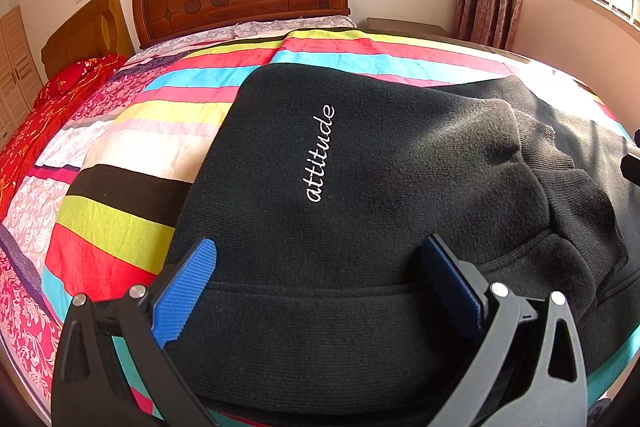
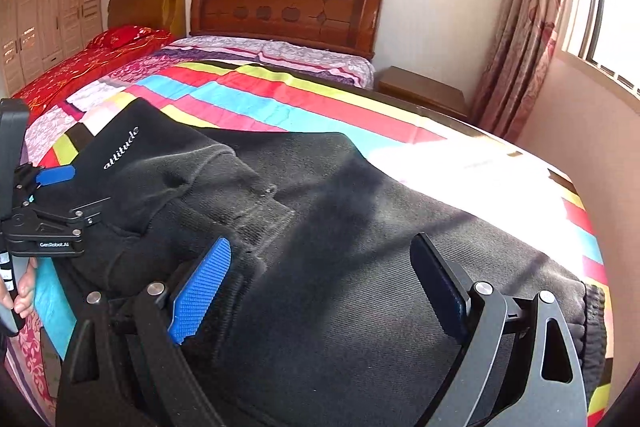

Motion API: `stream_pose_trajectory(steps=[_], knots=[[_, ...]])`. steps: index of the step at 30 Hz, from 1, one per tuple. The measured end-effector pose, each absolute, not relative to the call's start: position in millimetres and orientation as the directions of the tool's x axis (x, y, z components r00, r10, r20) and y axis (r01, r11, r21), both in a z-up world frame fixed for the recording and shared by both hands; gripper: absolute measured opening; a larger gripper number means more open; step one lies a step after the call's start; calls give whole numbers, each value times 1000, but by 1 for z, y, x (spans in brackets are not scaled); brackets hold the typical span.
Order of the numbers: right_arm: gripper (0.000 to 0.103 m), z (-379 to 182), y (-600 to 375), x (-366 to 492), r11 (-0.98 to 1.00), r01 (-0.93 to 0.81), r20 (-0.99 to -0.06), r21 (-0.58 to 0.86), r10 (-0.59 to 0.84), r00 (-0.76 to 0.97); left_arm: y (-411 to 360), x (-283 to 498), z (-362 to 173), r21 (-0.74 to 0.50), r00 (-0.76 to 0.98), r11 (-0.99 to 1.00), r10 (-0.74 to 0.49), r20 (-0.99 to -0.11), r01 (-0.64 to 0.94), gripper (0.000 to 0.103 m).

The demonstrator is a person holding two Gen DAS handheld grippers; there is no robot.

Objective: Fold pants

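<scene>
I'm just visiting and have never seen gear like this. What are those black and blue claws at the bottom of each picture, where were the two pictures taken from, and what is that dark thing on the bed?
There is no robot here. A person holds a two-finger gripper in each hand, and each gripper carries a wide-angle camera looking forward along its fingers. One picture comes from the left gripper, the other from the right gripper; the blue parts are the finger pads.

The right view also shows the left gripper from the side, with the person's fingers just below it.

On the bed lies a striped blanket, and on it black pants bearing the word "attitude", to be folded. Both grippers are open and hold nothing.
</scene>
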State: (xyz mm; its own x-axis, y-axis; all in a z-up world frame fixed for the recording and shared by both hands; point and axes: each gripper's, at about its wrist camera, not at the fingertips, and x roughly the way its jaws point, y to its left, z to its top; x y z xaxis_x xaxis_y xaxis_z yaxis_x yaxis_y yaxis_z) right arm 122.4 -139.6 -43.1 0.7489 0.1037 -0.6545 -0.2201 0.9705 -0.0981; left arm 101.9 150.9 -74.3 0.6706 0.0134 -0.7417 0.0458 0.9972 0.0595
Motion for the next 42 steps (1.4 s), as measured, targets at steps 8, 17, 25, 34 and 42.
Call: stream_pose_trajectory(steps=[8, 17, 25, 34, 42], knots=[[88, -40, -155, 122, 981, -166, -644, -99, 64, 762, 148, 102, -73, 73, 666, 996, 26, -746, 43, 102], [88, -40, -157, 120, 982, -162, -643, -99, 61, 763, 137, 94, -56, 142, 691, 989, 83, -718, 29, 101], [88, -42, -144, 125, 961, -270, -647, -60, 168, 744, 143, 132, -14, 101, 711, 993, 30, -703, 58, 101], [88, -41, -115, 168, 837, -529, -636, 142, 487, 599, 167, 224, -57, -50, 557, 998, -63, -828, 38, 102], [92, -81, -53, 184, 788, -612, -781, 68, 423, 459, 202, 238, -78, -260, 490, 965, -214, -845, -28, 102]])
